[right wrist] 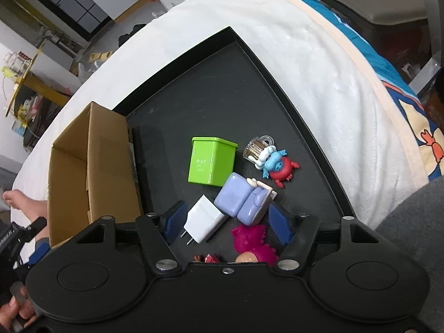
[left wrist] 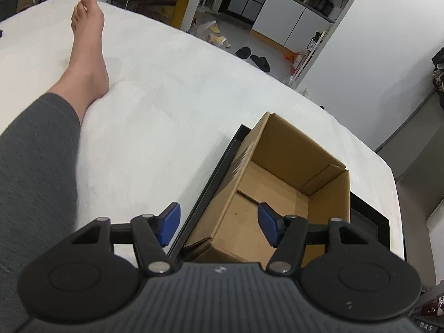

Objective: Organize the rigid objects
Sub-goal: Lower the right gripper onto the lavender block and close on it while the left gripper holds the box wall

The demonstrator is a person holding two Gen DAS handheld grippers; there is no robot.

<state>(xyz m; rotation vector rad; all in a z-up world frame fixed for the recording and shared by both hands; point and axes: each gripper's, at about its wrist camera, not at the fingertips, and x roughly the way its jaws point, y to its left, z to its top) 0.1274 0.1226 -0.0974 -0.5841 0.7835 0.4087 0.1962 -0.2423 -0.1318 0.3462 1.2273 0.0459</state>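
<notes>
A black tray lies on the white bed. On it are a green box, a lavender figurine, a white charger plug, a blue and red crab toy, a small glass mug and a magenta dinosaur toy. An empty open cardboard box stands at the tray's left; it also shows in the left wrist view. My right gripper is open, hovering above the plug and the lavender figurine. My left gripper is open and empty over the box's near wall.
The person's bare leg and foot stretch along the bed on the left. The bed's far edge drops to a floor with black slippers. A patterned blue blanket lies to the right of the tray.
</notes>
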